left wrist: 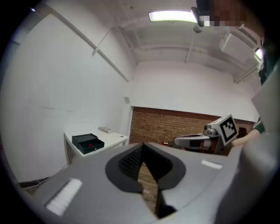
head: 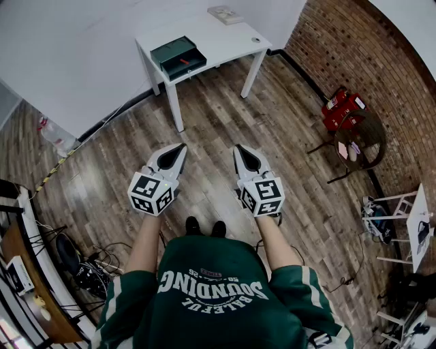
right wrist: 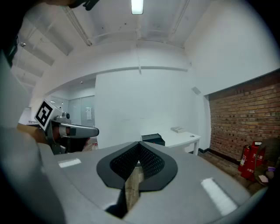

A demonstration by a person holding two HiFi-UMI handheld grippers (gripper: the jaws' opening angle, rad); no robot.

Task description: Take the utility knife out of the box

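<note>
A dark green box stands on the white table across the room, its drawer pulled out with a small red thing lying in it. The same box shows in the left gripper view and, smaller, in the right gripper view. I hold both grippers at waist height over the wooden floor, far short of the table. My left gripper and right gripper are shut, tips touching, with nothing between them.
A flat book-like item lies at the table's far end. Red fire extinguishers and a round side table stand by the brick wall on the right. A desk with cables sits at the left, a white rack at the right.
</note>
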